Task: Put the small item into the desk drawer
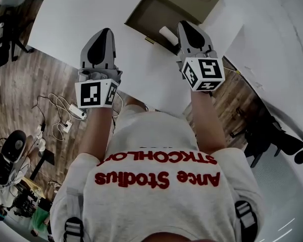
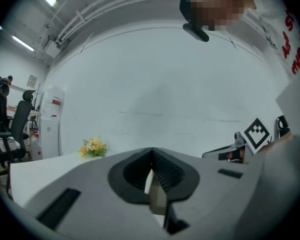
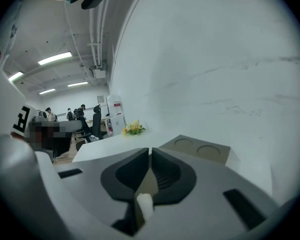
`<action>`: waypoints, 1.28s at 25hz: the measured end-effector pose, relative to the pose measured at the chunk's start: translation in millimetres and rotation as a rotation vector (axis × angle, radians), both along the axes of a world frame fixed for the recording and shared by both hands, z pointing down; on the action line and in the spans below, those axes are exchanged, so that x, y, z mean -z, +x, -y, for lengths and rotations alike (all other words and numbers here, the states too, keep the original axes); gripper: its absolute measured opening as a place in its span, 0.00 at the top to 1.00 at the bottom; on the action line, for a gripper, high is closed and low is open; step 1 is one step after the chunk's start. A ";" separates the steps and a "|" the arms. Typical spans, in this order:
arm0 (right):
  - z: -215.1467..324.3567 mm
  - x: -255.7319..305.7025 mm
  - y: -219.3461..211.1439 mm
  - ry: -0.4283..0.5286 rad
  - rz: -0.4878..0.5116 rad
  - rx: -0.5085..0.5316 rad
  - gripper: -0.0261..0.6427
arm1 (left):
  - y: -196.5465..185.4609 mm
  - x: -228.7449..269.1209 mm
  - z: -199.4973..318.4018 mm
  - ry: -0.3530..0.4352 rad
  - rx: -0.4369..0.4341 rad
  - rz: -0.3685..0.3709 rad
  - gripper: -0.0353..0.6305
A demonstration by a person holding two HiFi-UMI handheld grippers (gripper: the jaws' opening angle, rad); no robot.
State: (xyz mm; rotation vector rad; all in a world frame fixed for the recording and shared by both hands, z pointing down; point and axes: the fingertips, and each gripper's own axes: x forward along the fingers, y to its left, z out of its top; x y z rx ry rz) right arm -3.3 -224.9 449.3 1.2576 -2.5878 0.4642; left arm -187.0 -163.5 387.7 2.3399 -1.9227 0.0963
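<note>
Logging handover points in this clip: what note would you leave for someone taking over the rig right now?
Left claw: shut, empty, held over the desk.
Right claw: shut, gripping nothing, right beside the drawer.
Small white item: lying in the open brown drawer, near its right front corner.
Done: the item appears to be placed.
Left: check that it sits fully inside. The drawer is not yet pushed shut.

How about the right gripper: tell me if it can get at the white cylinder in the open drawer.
Probably yes. The right gripper hangs at the open drawer, close beside the white cylinder, with nothing between them. Its jaws are shut, so they would have to open first.
</note>
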 end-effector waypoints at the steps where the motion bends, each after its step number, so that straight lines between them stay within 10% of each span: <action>1: 0.2 9.2 2.7 0.021 0.008 -0.010 0.93 | 0.8 4.7 0.2 0.010 -0.001 0.001 0.94; 15: -17.4 121.8 28.2 0.280 0.093 -0.091 0.95 | -3.6 76.8 -8.5 0.157 0.013 0.013 0.94; 32: -57.7 159.6 84.3 0.355 0.077 -0.213 0.95 | 39.1 107.4 -22.9 0.216 -0.081 0.008 0.94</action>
